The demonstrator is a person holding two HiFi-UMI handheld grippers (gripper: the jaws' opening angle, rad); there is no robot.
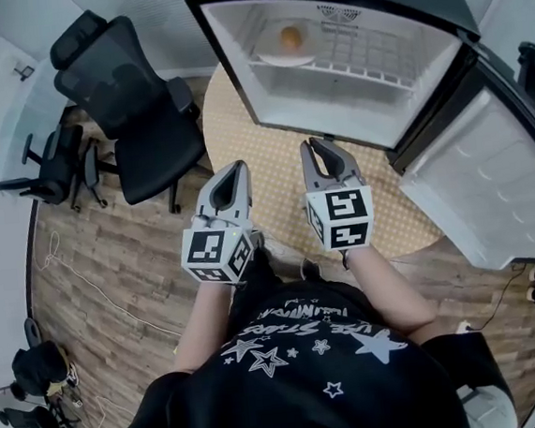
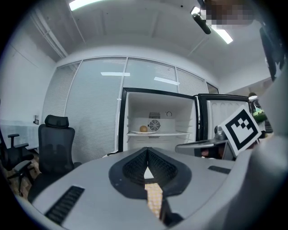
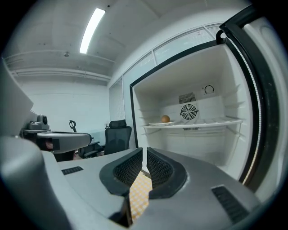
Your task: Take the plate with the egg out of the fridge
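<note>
A brown egg (image 1: 290, 38) lies on a white plate (image 1: 283, 59) on the wire shelf of the open fridge (image 1: 352, 115), toward the shelf's left side. The left gripper view shows the egg (image 2: 143, 129) small and far off; in the right gripper view the egg (image 3: 165, 119) rests on the plate (image 3: 160, 123). My left gripper (image 1: 236, 168) and right gripper (image 1: 314, 144) are held side by side in front of the fridge, well short of it. Both are shut with nothing between the jaws.
The fridge door (image 1: 499, 177) stands swung open to the right. The fridge sits on a round yellow-chequered mat (image 1: 274, 179) on a wooden floor. Black office chairs (image 1: 135, 108) stand to the left, and a cable (image 1: 86, 282) trails across the floor.
</note>
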